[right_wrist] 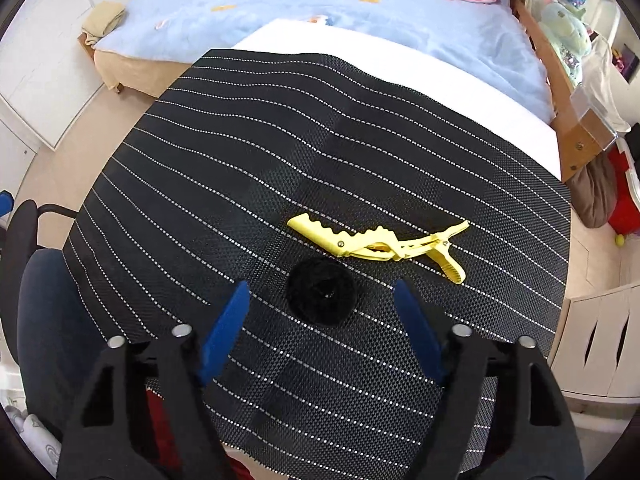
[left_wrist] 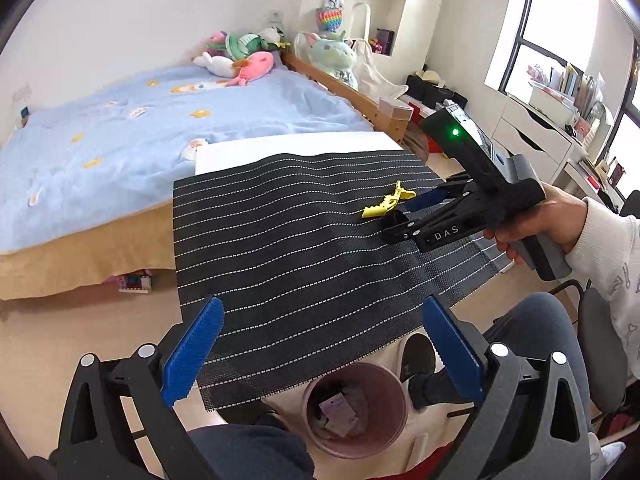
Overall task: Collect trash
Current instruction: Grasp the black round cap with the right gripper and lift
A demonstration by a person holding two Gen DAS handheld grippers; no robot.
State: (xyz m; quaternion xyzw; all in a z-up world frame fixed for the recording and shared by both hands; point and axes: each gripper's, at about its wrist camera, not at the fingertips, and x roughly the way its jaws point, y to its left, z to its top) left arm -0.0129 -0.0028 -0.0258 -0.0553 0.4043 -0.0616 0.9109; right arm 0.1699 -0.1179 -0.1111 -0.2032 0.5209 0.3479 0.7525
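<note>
A yellow hair clip (right_wrist: 376, 244) lies on the black striped mat (right_wrist: 240, 160); it also shows in the left wrist view (left_wrist: 386, 202). A round black fuzzy object (right_wrist: 322, 296) lies just in front of the clip, partly hidden in the left wrist view (left_wrist: 398, 220). My right gripper (right_wrist: 322, 316) is open, its blue fingers either side of the black object, just short of it; it shows in the left wrist view (left_wrist: 416, 214). My left gripper (left_wrist: 320, 344) is open and empty above the mat's near edge. A pink bin (left_wrist: 354, 408) with paper scraps stands on the floor below it.
The mat covers a white table (right_wrist: 360, 44) next to a bed with a blue blanket (left_wrist: 140, 128) and plush toys (left_wrist: 240, 60). White drawers (left_wrist: 532, 144) stand under the window at right. The person's knees and a chair (right_wrist: 24, 232) are close by.
</note>
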